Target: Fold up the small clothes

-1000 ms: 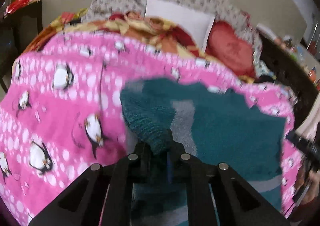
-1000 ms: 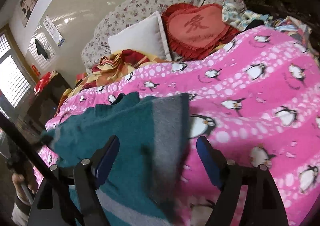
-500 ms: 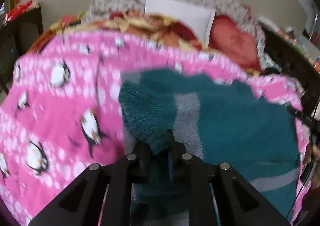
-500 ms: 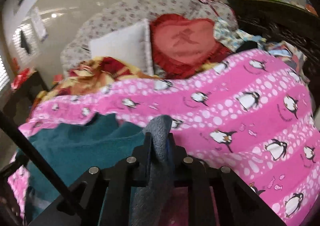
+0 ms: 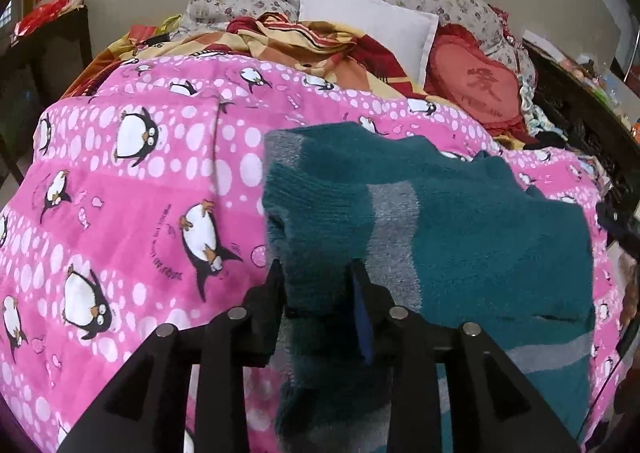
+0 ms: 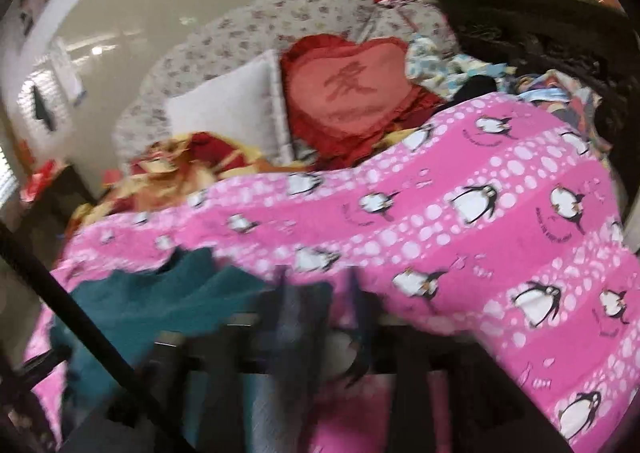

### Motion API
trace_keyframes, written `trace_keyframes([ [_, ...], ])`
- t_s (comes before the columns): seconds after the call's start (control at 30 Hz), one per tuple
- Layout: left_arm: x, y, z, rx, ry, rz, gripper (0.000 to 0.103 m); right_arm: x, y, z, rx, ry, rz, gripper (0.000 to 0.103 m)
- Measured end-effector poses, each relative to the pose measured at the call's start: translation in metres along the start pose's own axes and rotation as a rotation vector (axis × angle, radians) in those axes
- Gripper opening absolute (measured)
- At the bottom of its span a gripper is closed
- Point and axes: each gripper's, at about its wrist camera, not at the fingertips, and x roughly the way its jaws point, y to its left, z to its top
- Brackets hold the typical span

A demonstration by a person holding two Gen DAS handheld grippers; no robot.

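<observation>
The left gripper [image 5: 318, 285], clamped tight on a fold of the teal sweater [image 5: 480, 237] a second ago, has just been opening: its jaws now stand a little apart with the knit cuff bunched between them, looser than before. The right gripper [image 6: 320, 293] stood wide over the sweater's grey band, pinched shut on that band half a second ago, and has just been opening again; its view is blurred, with a strip of grey cloth between the jaws, though whether the pads touch it cannot be told. In the right wrist view the sweater [image 6: 160, 293] sits lower and further left, so more of the pink penguin blanket [image 6: 480, 213] shows.
</observation>
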Motion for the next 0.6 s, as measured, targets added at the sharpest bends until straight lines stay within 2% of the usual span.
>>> trace_keyframes([
  [0.07, -0.009, 0.001, 0.001, -0.006, -0.026, -0.007, 0.033, -0.001, 0.008, -0.007, -0.043, 0.031, -0.008, 0.071],
  [0.13, -0.017, -0.002, 0.003, -0.003, -0.049, -0.023, 0.041, 0.001, 0.013, -0.013, -0.061, 0.053, -0.027, 0.071],
  [0.2, -0.022, -0.008, 0.003, 0.01, -0.064, -0.045, 0.054, 0.005, 0.012, -0.021, -0.025, 0.091, 0.001, 0.071],
  [0.3, -0.022, -0.018, 0.003, 0.041, -0.081, -0.044, 0.062, 0.007, 0.013, -0.037, -0.01, 0.129, 0.037, 0.071],
  [0.4, -0.009, -0.029, 0.001, 0.086, -0.065, 0.011, 0.064, 0.009, 0.021, -0.055, -0.079, 0.166, -0.025, 0.071],
  [0.5, 0.02, -0.03, -0.004, 0.091, 0.033, 0.055, 0.064, 0.02, 0.025, -0.072, -0.186, 0.205, -0.127, 0.073],
  [0.53, 0.03, -0.029, -0.005, 0.089, 0.059, 0.061, 0.064, 0.023, 0.025, -0.076, -0.215, 0.203, -0.164, 0.076],
  [0.6, 0.032, -0.031, -0.006, 0.104, 0.049, 0.077, 0.064, 0.026, 0.022, -0.078, -0.234, 0.195, -0.18, 0.08],
])
